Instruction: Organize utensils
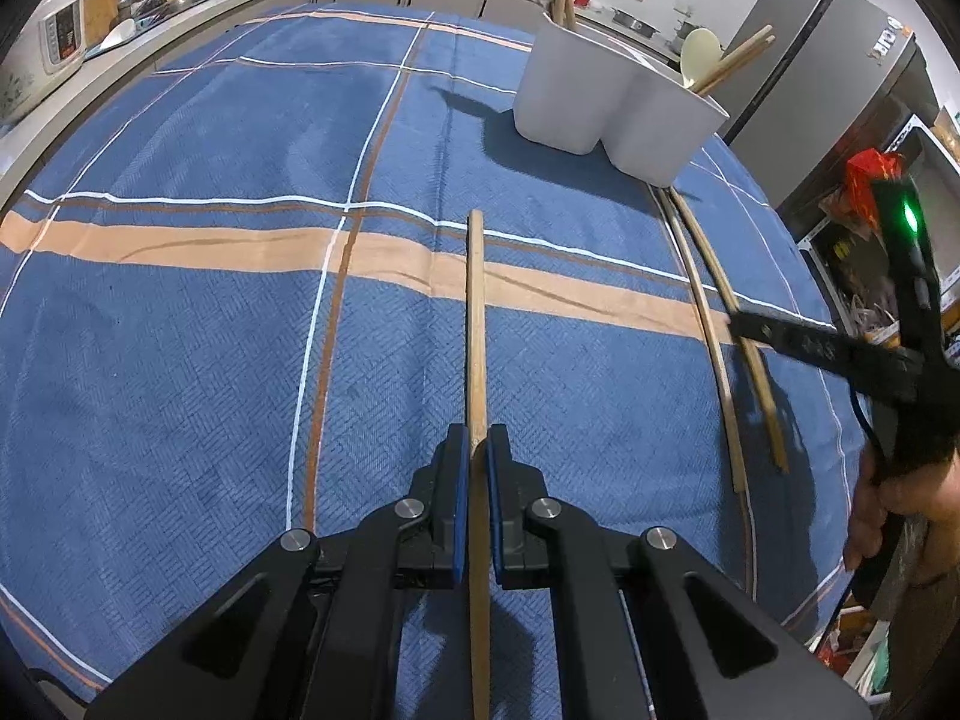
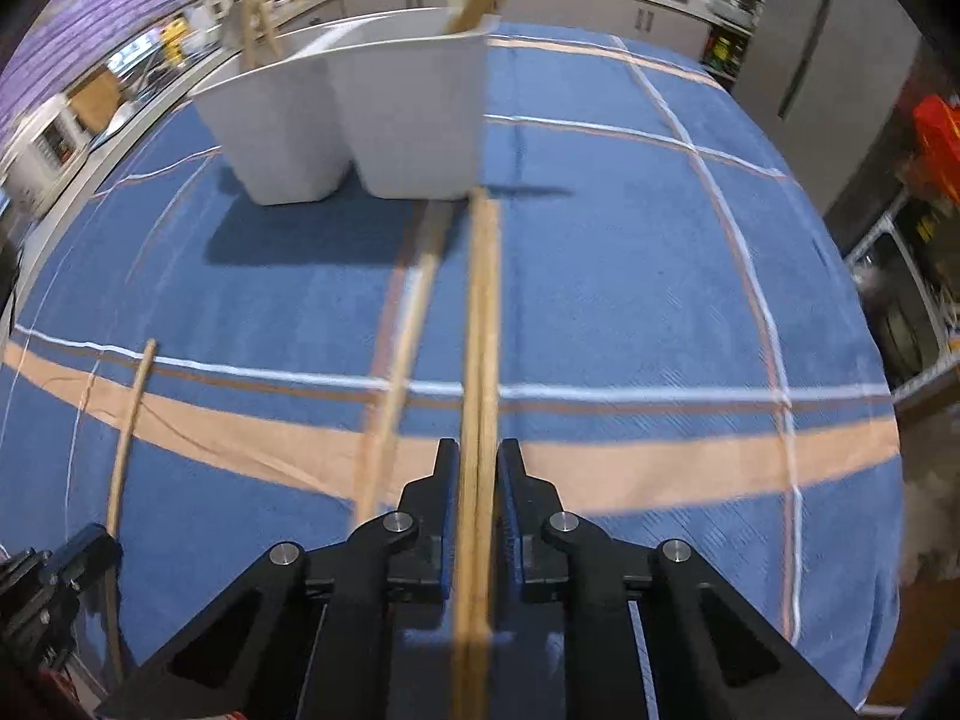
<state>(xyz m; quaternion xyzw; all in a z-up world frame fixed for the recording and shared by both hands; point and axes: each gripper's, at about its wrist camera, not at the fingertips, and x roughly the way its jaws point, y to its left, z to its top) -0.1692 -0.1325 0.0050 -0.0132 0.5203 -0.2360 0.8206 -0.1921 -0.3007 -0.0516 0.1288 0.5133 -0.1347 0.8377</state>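
Note:
My left gripper is shut on a wooden chopstick that points forward over the blue checked cloth. My right gripper is closed around a second chopstick, which points at the white two-part utensil holder. A third chopstick lies on the cloth just left of it. In the left wrist view the right gripper reaches the pair of chopsticks right of centre, below the holder, which holds chopsticks and a pale spoon.
The cloth-covered table ends at its right edge near a grey fridge and cluttered shelves. Kitchen counters with a rice cooker and a stove run along the back. The left gripper shows at the right wrist view's lower left.

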